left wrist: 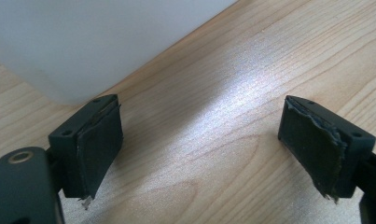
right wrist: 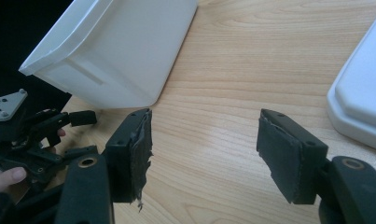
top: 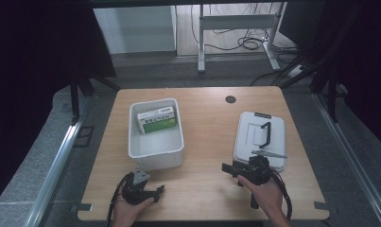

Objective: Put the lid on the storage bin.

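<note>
Sitting just beyond the right gripper point(top: 231, 169), the white lid point(top: 259, 140) is the piece to watch: it lies flat on the table, black handle point(top: 266, 133) up, its long axis running away from the person. In the high view that claw points leftward, across the lid's near edge, so the lid lies off to its right side and slightly ahead rather than between the jaws. The right gripper view bears this out, with the lid's rounded corner point(right wrist: 360, 105) at the right margin and bare wood between the two black pads point(right wrist: 282, 156), which stand wide apart and hold nothing.

Further out, the white bin point(top: 156, 135) stands well to the left of that claw, a green-and-white box point(top: 156, 119) lying in its far end. The left gripper point(top: 155, 191) rests just below the bin's near wall, jaws spread wide and empty, the bin's wall point(left wrist: 97, 42) looming ahead and to the left of its pads point(left wrist: 101, 140).

By my reading the right hand is plainly the nearer one to the lid, and it would need to swing clockwise toward the handle before any grasp.
</note>
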Demonstrator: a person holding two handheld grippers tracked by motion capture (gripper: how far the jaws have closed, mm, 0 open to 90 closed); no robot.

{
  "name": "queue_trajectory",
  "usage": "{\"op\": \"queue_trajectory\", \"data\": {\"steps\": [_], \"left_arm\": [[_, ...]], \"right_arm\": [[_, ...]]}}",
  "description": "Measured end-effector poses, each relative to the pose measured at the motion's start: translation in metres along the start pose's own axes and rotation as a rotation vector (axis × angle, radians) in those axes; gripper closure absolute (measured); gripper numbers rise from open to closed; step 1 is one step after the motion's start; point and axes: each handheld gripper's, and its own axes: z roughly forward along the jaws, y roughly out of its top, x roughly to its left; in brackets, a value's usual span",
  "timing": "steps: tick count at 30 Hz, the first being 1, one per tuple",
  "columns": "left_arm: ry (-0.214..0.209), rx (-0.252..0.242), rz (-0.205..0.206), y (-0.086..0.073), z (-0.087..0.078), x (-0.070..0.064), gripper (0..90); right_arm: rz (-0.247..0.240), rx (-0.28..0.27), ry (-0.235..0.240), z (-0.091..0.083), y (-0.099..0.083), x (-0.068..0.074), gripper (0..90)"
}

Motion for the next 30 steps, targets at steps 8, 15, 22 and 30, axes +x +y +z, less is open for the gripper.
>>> {"op": "queue_trajectory", "data": {"steps": [8, 15, 22, 30], "left_arm": [[-0.002, -0.003, 0.000, -0.001, -0.001, 0.001, 14.6], [-0.008, -0.003, 0.005, -0.002, -0.002, 0.001, 14.1], [-0.009, -0.001, 0.008, -0.002, -0.002, 0.002, 13.7], [-0.015, 0.002, 0.015, -0.002, -0.002, 0.002, 13.6]], "right_arm": [[-0.021, 0.026, 0.006, 0.001, -0.002, 0.003, 35.6], [-0.028, 0.043, -0.009, 0.002, -0.001, 0.001, 35.6], [-0.038, 0.054, -0.034, -0.001, 0.003, -0.001, 35.7], [-0.016, 0.040, -0.046, -0.009, 0.006, -0.004, 36.6]]}}
